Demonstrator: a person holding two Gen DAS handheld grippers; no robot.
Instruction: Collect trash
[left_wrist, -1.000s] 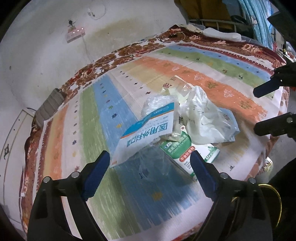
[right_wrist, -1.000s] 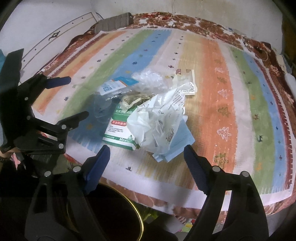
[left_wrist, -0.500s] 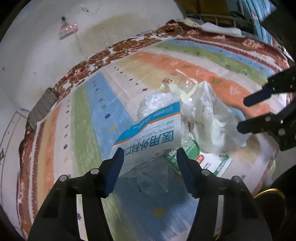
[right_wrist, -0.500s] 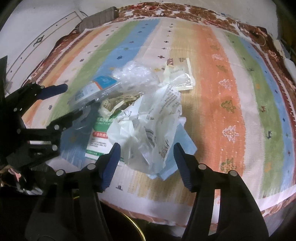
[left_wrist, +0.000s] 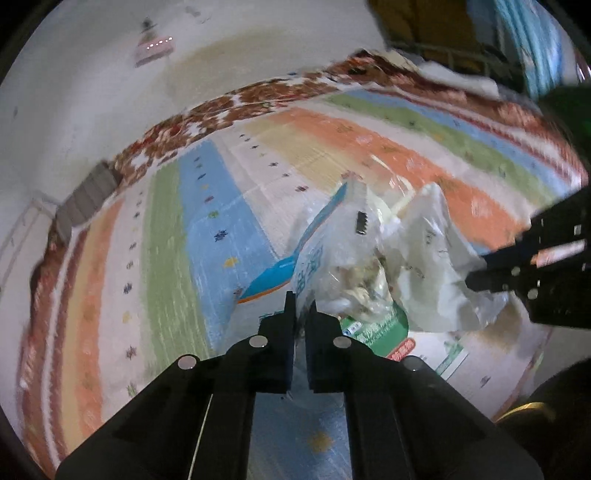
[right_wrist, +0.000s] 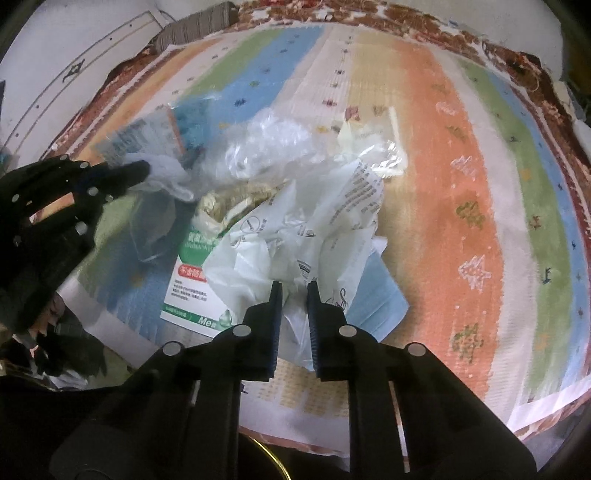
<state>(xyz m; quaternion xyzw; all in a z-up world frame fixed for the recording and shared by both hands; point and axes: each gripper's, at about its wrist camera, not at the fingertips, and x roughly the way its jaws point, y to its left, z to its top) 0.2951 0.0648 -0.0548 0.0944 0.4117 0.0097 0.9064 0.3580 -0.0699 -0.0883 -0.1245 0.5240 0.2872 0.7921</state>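
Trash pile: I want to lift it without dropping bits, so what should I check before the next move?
1. Left gripper shut on the blue packet: ok.
2. Right gripper gripping the white bag: ok, the bag is between its jaws, which are closing.
3. Green pack held: not ok, it lies flat on the rug under the pile.
4. Clear wrapper held: not ok, it lies loose beyond the bag.
5. Bin ready: cannot tell, only a gold rim shows below the rug's edge.
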